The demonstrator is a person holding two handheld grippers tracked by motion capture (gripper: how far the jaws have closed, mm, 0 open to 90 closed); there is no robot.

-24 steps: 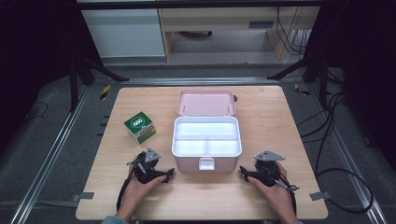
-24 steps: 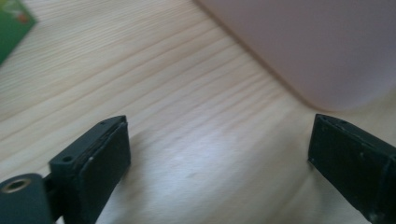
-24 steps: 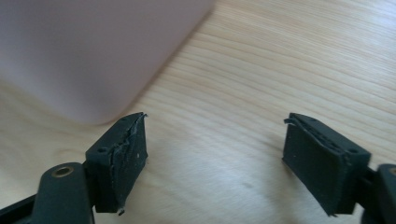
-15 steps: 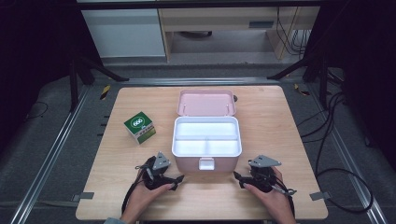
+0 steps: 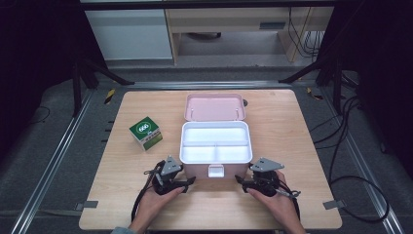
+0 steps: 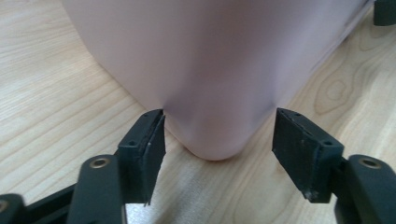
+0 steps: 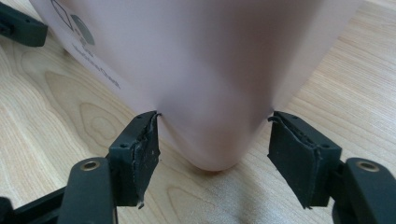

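A pink box [image 5: 214, 168] with a white inner tray [image 5: 215, 142] stands open mid-table, its lid [image 5: 215, 107] tilted back behind it. My left gripper [image 5: 189, 181] rests on the table at the box's front left corner, open, and that rounded corner [image 6: 212, 107] sits between its jaws. My right gripper [image 5: 240, 180] lies at the front right corner, open too, with that corner [image 7: 210, 112] between its jaws. A white latch [image 5: 215, 170] hangs at the front middle of the box. In each gripper view the pads stand apart from the pink wall or just touch it.
A green and white carton [image 5: 146, 132] stands left of the box. The wooden table [image 5: 297, 146] has bare room on the right and along the front edge. Cables [image 5: 341, 141] trail on the floor to the right. Metal rails run along both sides.
Both hands have moved inward toward the box, bringing each gripper up to a front corner. The box and the carton have not moved.
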